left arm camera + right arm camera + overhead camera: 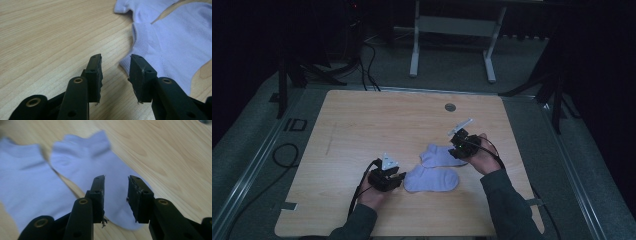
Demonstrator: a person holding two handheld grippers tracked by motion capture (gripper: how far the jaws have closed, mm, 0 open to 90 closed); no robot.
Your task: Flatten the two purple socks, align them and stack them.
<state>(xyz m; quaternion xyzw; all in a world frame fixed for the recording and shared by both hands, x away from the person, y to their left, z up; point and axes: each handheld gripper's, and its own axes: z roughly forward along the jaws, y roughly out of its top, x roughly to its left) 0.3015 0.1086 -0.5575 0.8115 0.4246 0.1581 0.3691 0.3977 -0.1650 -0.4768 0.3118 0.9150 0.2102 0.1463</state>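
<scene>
While two pale lilac cotton ankle socks are lying side by side on the light wooden table, both grippers are flanking them. Left gripper is gaping, empty, beside a cuff. Right gripper is hovering parted above a toe.

Two socks on table, near sock left of far sock, edges nearly touching

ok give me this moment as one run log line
left tongs: open, at near sock edge | right tongs: open, above far sock | socks: flat, side by side on table
</scene>
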